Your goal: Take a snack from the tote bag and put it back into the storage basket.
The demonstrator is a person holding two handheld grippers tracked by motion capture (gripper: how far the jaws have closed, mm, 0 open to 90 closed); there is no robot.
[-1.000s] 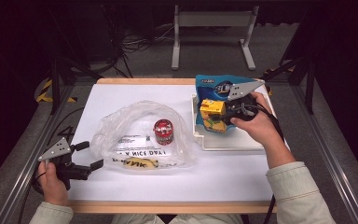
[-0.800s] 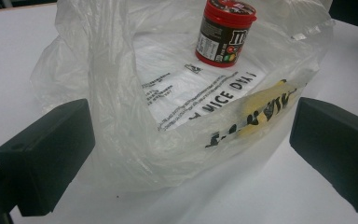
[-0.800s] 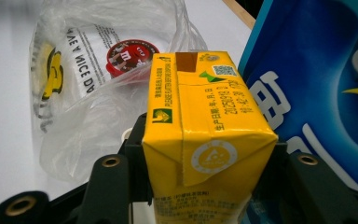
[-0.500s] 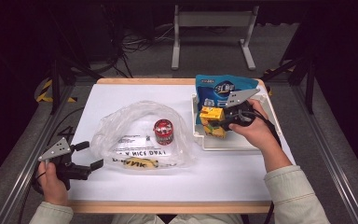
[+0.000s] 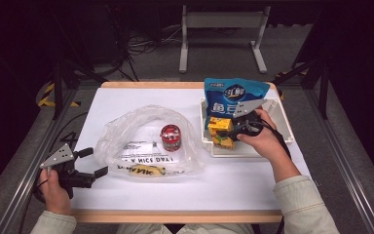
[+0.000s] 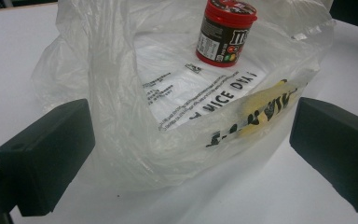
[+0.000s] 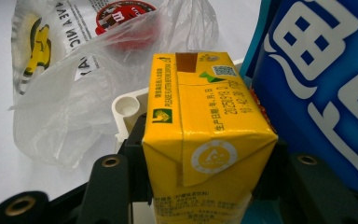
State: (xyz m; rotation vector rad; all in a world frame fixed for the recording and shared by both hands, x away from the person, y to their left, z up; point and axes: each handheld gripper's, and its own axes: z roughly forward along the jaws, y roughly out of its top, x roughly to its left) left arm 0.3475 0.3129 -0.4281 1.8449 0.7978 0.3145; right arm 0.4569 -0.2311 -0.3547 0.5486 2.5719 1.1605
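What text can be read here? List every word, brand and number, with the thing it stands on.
"m&m's": red tub.
"A NICE DAY", upside down: clear plastic bag; its fine print is too small.
"20250918", partly blurred: yellow carton clamped in the right gripper.
Large white Chinese characters: blue pouch.

The high view looks forward and down on the whole tabletop [image 5: 141, 97]. Both gripper views sit close and low, sharing the plastic bag [image 6: 121, 93] centre frame.

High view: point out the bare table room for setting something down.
Free: the table strip behind the plastic bag, and the front strip between bag and edge. Crowded: the white tray with blue pouch, yellow carton and right claw.
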